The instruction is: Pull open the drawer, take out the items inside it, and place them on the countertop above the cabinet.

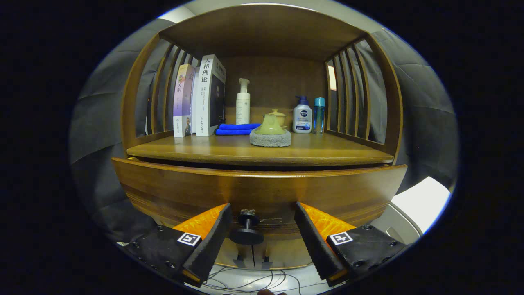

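- Gripper (260, 213): nearest the camera; its two fingers stand wide apart, one on each side of the drawer knob (247, 229), and neither touches it.
- Drawer knob: a dark round pull on a short stem, set low on the drawer front (262, 190) and lying in the gap between the fingers, nearer the left one.
- Drawer front: a broad wooden panel just beyond the fingertips. A dark gap runs between its upper edge and the countertop (262, 153); what the drawer holds cannot be seen.
- Countertop: the wooden shelf directly above the drawer front, enclosed by slatted wooden sides and a wooden roof.
- Grey stone-like base (270, 138): on the countertop above and a little right of the knob, bearing a yellow-green cone-shaped piece (270, 125).
- Lidded yellow-green pot (279, 116): just behind the cone.
- Folded blue cloth (237, 129): on the countertop left of the grey base.
- White pump bottle (243, 102): upright behind the cloth.
- Books (200, 98): standing upright left of the cloth, near the left slats.
- White bottle with a blue pump (302, 115): right of the grey base, further back.
- Slim blue bottle (319, 114): just beside it, near the right slats.
- Thin cables (254, 282): on the pale floor below the knob.
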Available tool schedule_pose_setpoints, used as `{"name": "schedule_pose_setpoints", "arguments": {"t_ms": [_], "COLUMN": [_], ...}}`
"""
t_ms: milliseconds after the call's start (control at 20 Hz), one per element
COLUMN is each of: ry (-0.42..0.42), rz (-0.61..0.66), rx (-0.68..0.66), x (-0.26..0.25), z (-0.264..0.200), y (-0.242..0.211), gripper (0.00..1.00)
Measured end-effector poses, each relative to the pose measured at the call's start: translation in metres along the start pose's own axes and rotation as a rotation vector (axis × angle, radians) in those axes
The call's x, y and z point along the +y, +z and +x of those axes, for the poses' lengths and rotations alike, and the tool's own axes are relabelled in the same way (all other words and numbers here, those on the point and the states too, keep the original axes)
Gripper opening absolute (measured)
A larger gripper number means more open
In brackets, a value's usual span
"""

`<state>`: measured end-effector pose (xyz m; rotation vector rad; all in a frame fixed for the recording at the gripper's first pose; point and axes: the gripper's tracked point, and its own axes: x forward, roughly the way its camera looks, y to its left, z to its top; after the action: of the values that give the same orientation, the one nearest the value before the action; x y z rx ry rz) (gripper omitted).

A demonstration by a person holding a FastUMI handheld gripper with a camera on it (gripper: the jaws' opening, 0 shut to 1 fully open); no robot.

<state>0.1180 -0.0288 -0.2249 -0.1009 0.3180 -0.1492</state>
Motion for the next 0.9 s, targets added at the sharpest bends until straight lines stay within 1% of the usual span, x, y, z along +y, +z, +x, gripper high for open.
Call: {"name": "schedule_pose_setpoints", "arguments": {"t_ms": [200, 550, 700, 900], "ry": [-0.015, -0.014, 0.005, 0.007], "rz": [-0.017, -0.045, 0.004, 0.038], "rx": [0.004, 0.033, 0.042, -0.029], "x": [0.003, 0.007, 0.004, -0.003], "z": [0.019, 0.021, 0.008, -0.032], "y": [0.004, 0.001, 0.013, 0.05], "gripper": [0.98, 0.98, 1.0, 0.99]}}
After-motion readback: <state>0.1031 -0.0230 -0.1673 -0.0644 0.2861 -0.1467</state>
